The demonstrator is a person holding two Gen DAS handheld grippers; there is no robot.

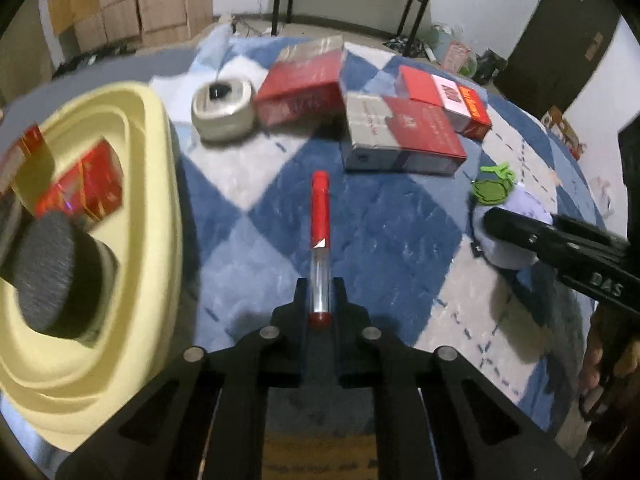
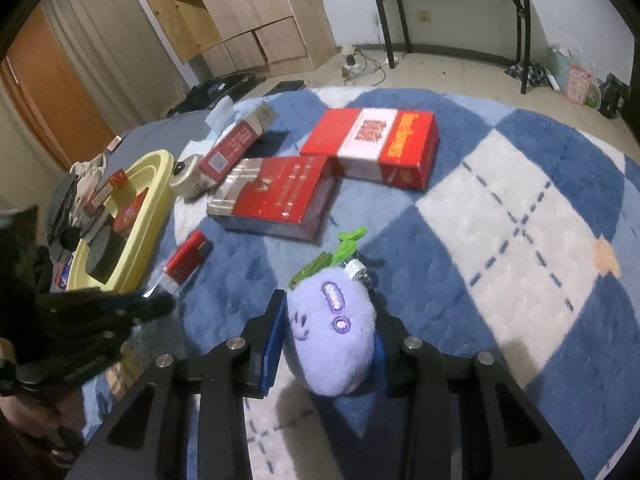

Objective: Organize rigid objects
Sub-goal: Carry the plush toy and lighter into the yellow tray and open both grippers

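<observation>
My left gripper (image 1: 320,292) is shut on the clear end of a red marker pen (image 1: 320,216), held just above the blue and white rug (image 1: 392,236); the pen also shows in the right wrist view (image 2: 186,258). My right gripper (image 2: 330,320) is shut on a purple plush toy (image 2: 332,340) with green leaves, and shows in the left wrist view (image 1: 520,232). A yellow tub (image 1: 156,184) on the left holds red boxes (image 1: 80,188) and a dark round sponge (image 1: 52,276).
Three red cartons (image 1: 304,84) (image 1: 404,136) (image 1: 444,100) and a roll of tape (image 1: 222,110) lie on the rug beyond the pen. Wooden cabinets (image 2: 240,12) and a black-legged table (image 2: 452,8) stand at the back. Clutter lies on the floor to the right.
</observation>
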